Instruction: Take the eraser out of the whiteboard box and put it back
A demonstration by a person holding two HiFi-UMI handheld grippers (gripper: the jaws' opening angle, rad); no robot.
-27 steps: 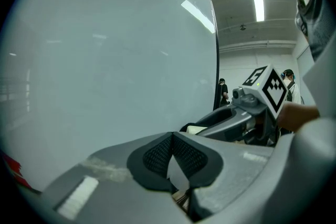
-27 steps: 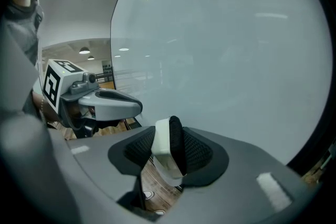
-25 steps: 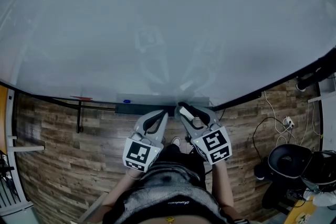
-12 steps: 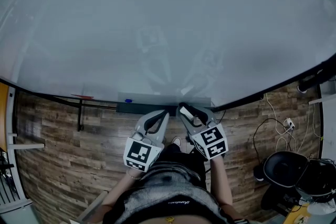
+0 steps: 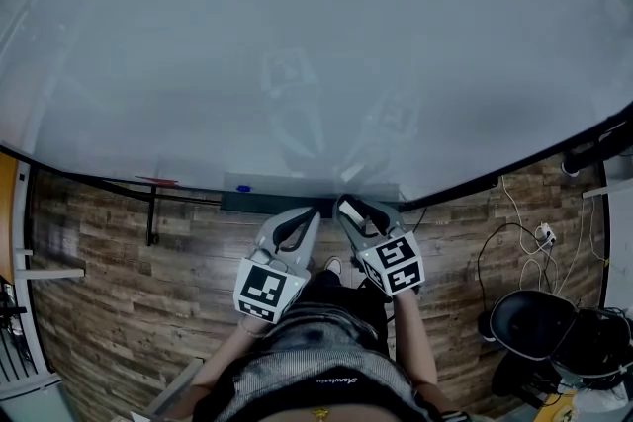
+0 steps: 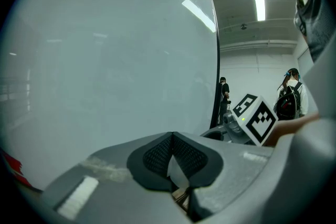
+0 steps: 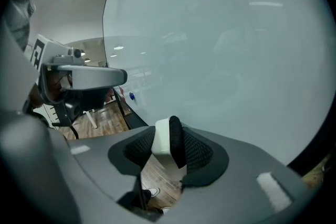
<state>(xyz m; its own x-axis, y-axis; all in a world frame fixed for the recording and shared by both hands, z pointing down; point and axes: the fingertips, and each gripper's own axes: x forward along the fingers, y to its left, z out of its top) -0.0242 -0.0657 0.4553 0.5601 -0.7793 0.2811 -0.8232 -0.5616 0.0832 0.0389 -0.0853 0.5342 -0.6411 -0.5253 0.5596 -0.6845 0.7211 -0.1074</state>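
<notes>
Eraser (image 7: 167,140) in right gripper (image 5: 349,207) jaws at whiteboard box's (image 5: 265,204) right end

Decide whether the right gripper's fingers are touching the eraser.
Touching. The right gripper view shows the eraser clamped in the right gripper, its fingers pressing on both its sides.

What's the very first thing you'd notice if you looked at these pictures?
A giant whiteboard fills almost the whole head view. At its bottom edge, the right gripper pinches a white-and-black eraser between its jaws, by the dark whiteboard box. The left gripper beside it is shut and empty.
</notes>
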